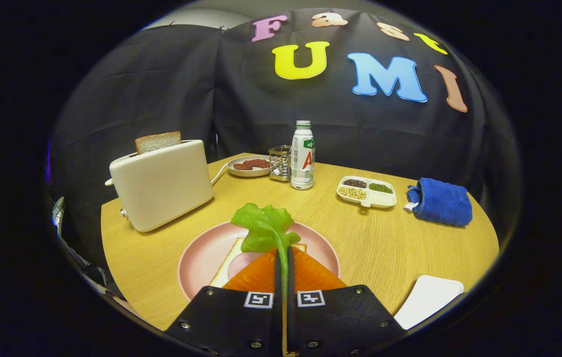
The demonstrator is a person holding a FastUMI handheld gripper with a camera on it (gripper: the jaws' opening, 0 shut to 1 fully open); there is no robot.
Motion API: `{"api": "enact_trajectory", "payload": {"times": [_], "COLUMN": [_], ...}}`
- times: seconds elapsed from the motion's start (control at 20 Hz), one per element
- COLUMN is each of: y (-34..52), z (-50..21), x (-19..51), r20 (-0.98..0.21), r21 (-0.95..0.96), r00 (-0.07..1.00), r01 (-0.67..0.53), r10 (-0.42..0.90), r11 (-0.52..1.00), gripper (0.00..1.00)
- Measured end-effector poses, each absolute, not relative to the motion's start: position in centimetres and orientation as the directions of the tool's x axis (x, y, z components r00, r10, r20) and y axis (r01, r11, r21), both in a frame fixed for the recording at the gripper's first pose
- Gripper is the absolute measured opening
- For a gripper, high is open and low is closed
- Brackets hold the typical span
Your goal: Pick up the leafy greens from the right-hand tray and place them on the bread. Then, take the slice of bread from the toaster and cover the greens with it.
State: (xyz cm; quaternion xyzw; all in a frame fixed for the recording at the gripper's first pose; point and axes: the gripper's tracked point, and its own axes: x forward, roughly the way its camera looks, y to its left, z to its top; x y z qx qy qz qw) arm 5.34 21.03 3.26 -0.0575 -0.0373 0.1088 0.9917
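Note:
My gripper (283, 254) is shut on the stalk of the leafy greens (263, 228), whose frilled green leaf sticks up just ahead of the fingers. Right below it sits a pink plate (201, 258) holding a slice of bread (228, 260) with a pink slice of meat on top, partly hidden by the fingers. A cream toaster (161, 183) stands beyond the plate to the left, with a slice of toast (157, 142) poking up from its slot.
A white tray (429, 300) lies to the right of the fingers at the table's near edge. Farther back stand a white bottle (303, 156), a metal rack (280, 162), a small plate of red food (250, 166), a divided dish of beans (367, 191) and a blue cloth (442, 201).

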Motion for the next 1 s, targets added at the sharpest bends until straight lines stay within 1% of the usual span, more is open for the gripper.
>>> {"api": "enact_trajectory", "payload": {"times": [0.2, 0.3, 0.35, 0.4, 0.5, 0.6, 0.75, 0.85, 1.0], "y": [21.8, 23.0, 23.4, 23.6, 24.0, 23.9, 23.6, 22.7, 19.4], "z": [2.7, 1.8, 1.4, 1.2, 0.8, 1.1, 2.7, 4.3, 7.5], "x": [5.7, 5.9, 5.7, 5.6, 5.7, 5.6, 5.0, 4.2, 2.5], "r20": [0.068, 0.042, 0.033, 0.025, 0.017, 0.036, 0.093, 0.139, 0.233], "r21": [-0.145, -0.131, -0.129, -0.13, -0.143, -0.162, -0.187, -0.209, -0.259], "r00": [0.972, 0.964, 0.961, 0.959, 0.956, 0.957, 0.956, 0.957, 0.957], "r01": [-0.212, -0.255, -0.267, -0.278, -0.288, -0.278, -0.257, -0.222, -0.111], "r10": [0.224, 0.262, 0.274, 0.284, 0.293, 0.288, 0.278, 0.254, 0.173], "r11": [0.966, 0.958, 0.955, 0.952, 0.947, 0.947, 0.948, 0.952, 0.959], "gripper": [0.03, 0.04, 0.09, 0.09, 0.53, 0.98, 0.99, 0.99, 0.97]}}
